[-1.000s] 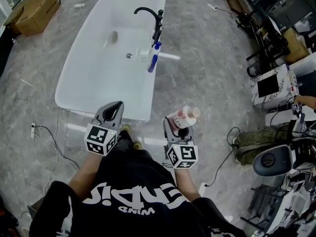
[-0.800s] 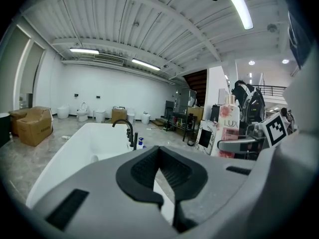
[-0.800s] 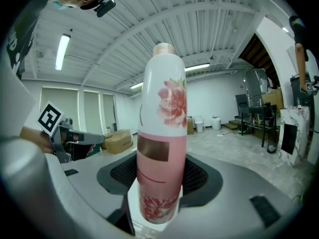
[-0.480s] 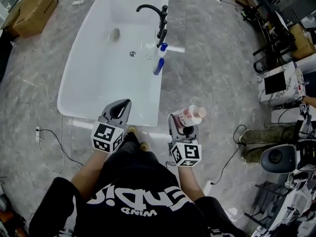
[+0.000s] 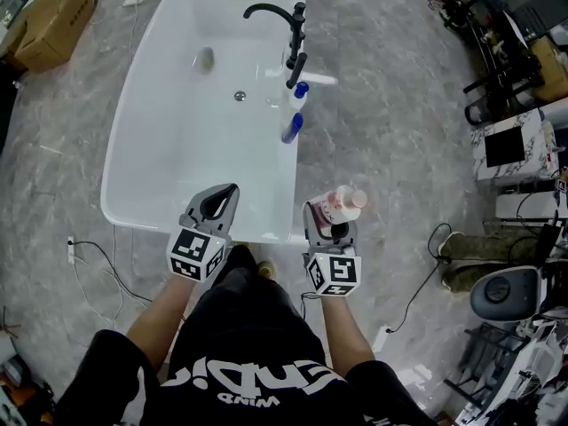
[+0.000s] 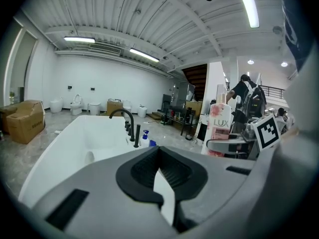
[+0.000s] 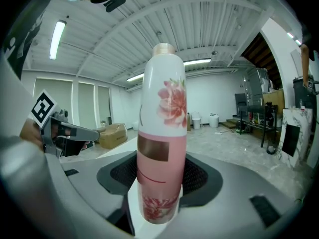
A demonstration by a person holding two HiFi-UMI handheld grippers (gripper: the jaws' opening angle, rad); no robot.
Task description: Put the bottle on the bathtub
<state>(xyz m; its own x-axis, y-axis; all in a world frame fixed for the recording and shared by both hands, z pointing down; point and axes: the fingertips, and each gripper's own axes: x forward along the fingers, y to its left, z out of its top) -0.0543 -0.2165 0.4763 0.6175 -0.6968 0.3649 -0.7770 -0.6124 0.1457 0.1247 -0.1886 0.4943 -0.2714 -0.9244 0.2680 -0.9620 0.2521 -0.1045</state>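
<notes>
- Ahead of the person, one white bathtub [image 5: 169, 162] stands on the grey marbled floor [image 5: 390, 140], its long axis running away from the camera.
- Off the tub's far left corner lies one cardboard box [image 5: 51, 20], well apart from it.
- One black faucet [image 5: 277, 14] rises from the tub's right rim and curves over the basin.
- Two grippers are held side by side at the tub's near end. The left gripper [image 5: 219, 204] is above the near rim, its jaws pressed together with nothing between them. The right gripper [image 5: 329, 218] is just off the near right corner, over the floor.
- One pink-and-white bottle [image 7: 160, 133] is pinched low on its body by the right gripper's jaws. It stands upright, long axis vertical, cap at the top, and is clear of the tub.
- Two small blue-capped bottles sit on the right rim near the faucet: one [image 5: 300, 91] nearer the faucet, the other [image 5: 291, 128] closer to the person.
</notes>
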